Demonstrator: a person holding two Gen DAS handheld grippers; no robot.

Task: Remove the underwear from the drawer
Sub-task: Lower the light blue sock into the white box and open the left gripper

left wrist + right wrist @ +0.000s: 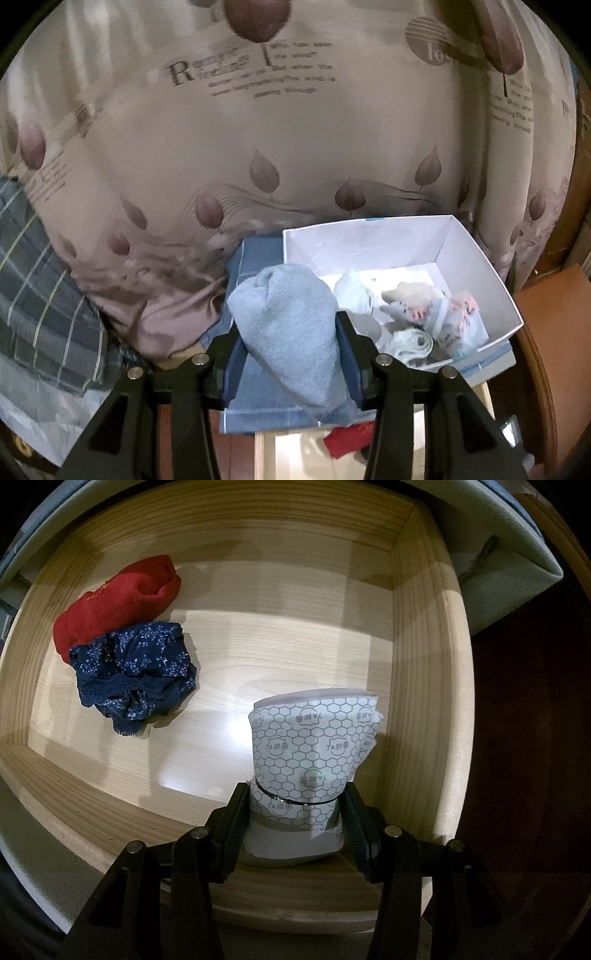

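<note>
Left hand-held gripper (291, 354) pinches grey underwear roll (291, 325), long axis along fingers; white box (480, 258) just right, nearer it.

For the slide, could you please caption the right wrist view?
Right claw grips a hexagon-printed white bundle inside the wooden drawer, beside red and navy floral underwear.

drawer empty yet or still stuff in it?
Not empty. The wooden drawer still holds a red piece and a navy floral piece; the right gripper grips a hexagon-print roll above its floor.
</note>
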